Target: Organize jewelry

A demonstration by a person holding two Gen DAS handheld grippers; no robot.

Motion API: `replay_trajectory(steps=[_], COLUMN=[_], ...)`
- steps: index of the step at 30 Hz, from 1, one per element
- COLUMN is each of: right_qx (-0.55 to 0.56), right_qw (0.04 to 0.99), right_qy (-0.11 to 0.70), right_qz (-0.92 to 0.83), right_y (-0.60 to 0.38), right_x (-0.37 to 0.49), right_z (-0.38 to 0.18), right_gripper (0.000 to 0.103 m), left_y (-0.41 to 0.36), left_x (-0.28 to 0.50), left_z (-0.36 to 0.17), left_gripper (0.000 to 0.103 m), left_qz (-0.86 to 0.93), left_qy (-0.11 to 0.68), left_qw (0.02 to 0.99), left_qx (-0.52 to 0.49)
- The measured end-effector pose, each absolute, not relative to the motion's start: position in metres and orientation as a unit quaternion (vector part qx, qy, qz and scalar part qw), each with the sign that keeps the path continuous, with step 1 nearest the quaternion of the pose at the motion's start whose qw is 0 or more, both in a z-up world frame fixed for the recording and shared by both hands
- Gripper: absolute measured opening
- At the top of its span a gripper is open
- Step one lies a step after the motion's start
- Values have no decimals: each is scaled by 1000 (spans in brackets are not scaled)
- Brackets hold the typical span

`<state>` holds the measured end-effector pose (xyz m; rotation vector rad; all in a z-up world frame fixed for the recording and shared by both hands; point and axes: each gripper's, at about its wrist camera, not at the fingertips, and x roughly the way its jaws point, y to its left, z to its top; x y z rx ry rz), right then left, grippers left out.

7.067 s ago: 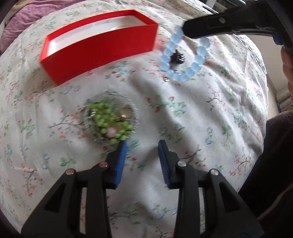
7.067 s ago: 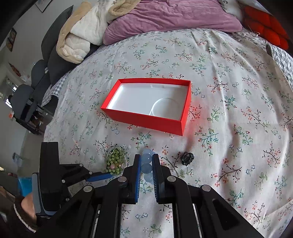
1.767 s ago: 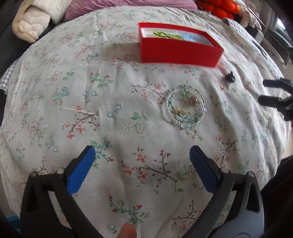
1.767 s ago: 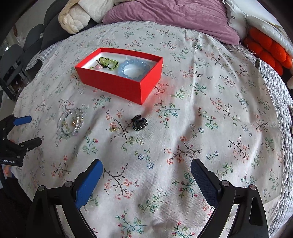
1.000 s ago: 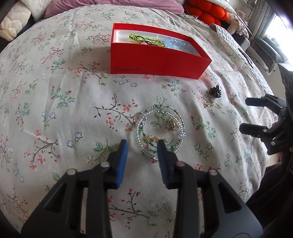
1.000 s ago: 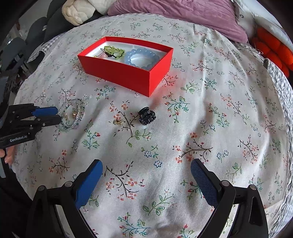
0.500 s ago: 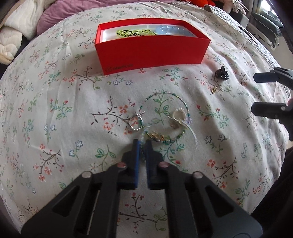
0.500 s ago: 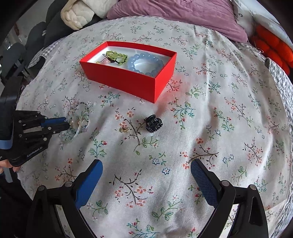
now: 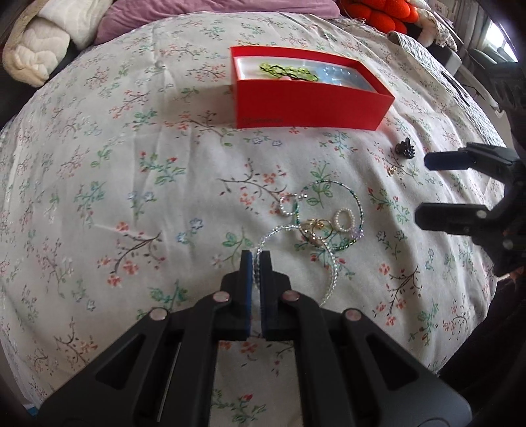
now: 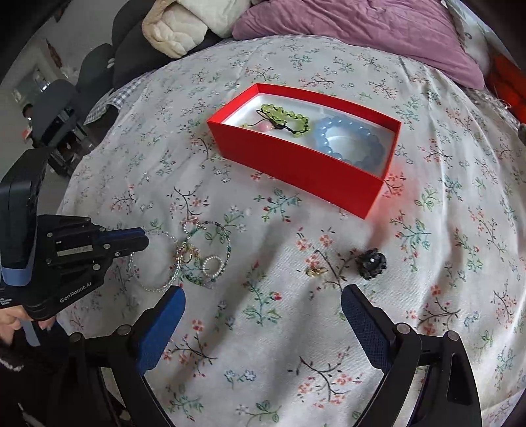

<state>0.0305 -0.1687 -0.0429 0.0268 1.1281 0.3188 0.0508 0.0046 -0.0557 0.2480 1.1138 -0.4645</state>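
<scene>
Pinching the clear beaded bracelet [image 9: 332, 279] between fully closed jaws, the left gripper [image 9: 255, 259] holds one strand of the tangled jewelry pile [image 10: 197, 256] lying on the floral bedsheet [image 9: 131, 197]. The right gripper [image 10: 263, 307] hovers with jaws spread wide and empty, near a small black hair claw [image 10: 371, 259]. Behind sits the red rectangular box [image 10: 296, 170], containing a green beaded bracelet [image 10: 286, 120] and a blue beaded bracelet [image 10: 351, 141].

small gold trinket [image 10: 316, 270] too tiny to identify, purple pillow [image 10: 361, 29] cropped
</scene>
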Motion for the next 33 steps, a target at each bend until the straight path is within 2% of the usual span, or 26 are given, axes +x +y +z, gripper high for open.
replay_trajectory(steps=[8,9,16,18,20,26,33], right_qx=[59,58,30,12,-2,-10,-16], right_qw=[812,812,811,813,814,818,828], right_qy=[555,556,561,559,557,549,525], right_qz=[170,170,166,164,163,171,198], right_y=[-149,-146,-122,-115,-111,-106,-105], right_x=[55,57,69,70,71,71,60], right_z=[-64,-66,-79,-81,-82,-78,-60], right_gripper=[60,59,34,26,13,5,4], left_y=[23,26,34,35,36,38,39], left_x=[46,46,49,48,48,48,48], left_z=[-48,-47,-54,-57,-58,-56,-48], left_gripper=[5,5,5,5,5,5,5], left_qz=[-212,-211,-194,-190,-189,-190,-189], left_qy=[515,515,529,532,534,530,521], left_qw=[824,824,819,817,817,819,825], left_qx=[105,105,109,111,113,111,106])
